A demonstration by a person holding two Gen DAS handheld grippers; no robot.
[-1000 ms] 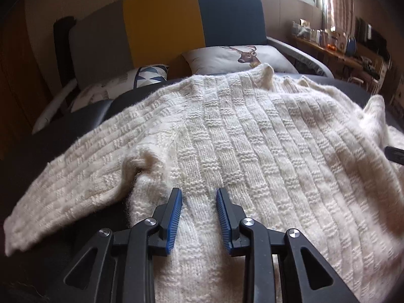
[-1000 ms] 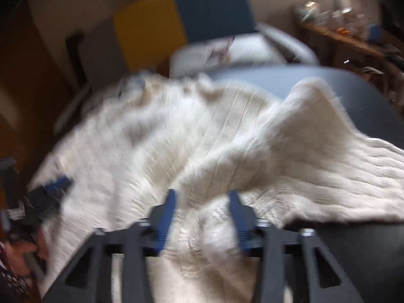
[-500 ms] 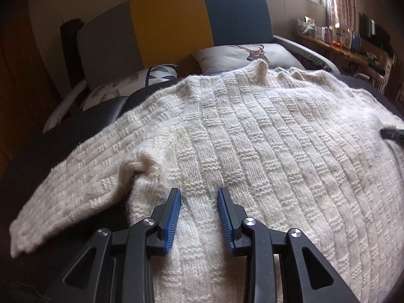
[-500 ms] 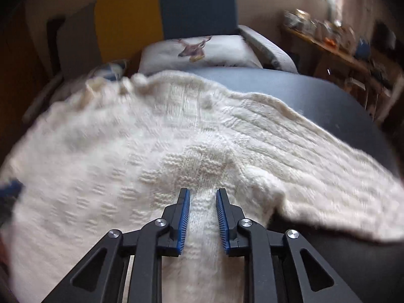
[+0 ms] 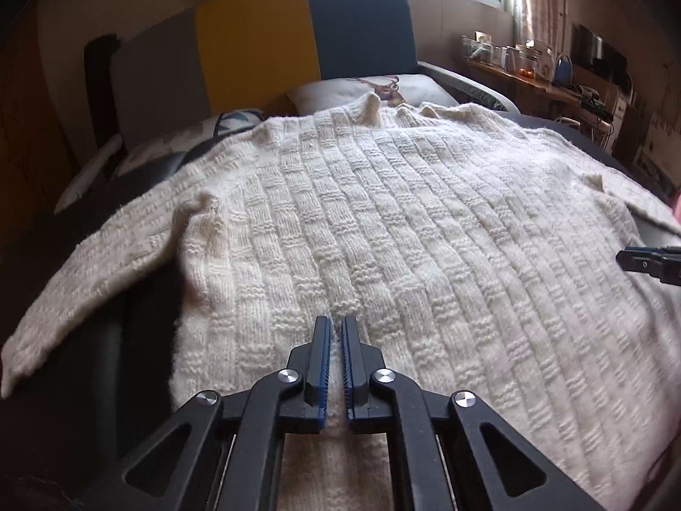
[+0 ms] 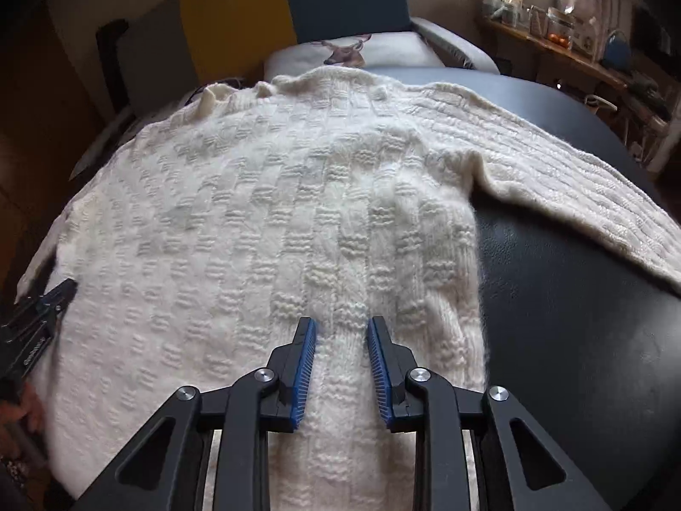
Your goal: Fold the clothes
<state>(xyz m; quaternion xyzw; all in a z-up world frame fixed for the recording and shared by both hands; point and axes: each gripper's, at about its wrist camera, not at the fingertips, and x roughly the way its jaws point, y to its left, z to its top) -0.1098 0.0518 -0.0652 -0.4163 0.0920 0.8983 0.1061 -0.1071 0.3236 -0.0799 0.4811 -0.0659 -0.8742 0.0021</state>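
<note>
A cream knitted sweater [image 5: 383,234] with a basket-weave pattern lies spread flat on a dark padded sofa seat [image 6: 574,289], its collar pointing toward the sofa's grey, yellow and teal backrest [image 5: 255,51]. One sleeve [image 5: 85,277] stretches out to the left side of the sweater over the dark seat; the other sleeve [image 6: 574,187] runs out to the right side. Beyond the sweater's collar, a white cushion [image 6: 353,51] printed with a deer head leans against the backrest, and a patterned cushion [image 5: 170,144] lies beside it, partly hidden by the sweater's shoulder.

The left claw [image 5: 336,332] sits at the sweater's near hem, toward its left side, its blue-padded jaws drawn narrow with a ridge of knit pinched between them. The right claw [image 6: 341,332] rests on the hem toward the sweater's right edge, jaws moderately wide, straddling a band of knit without clamping it. Far beyond the sweater's right sleeve, a wooden shelf [image 5: 532,85] under a window carries small cluttered items.
</note>
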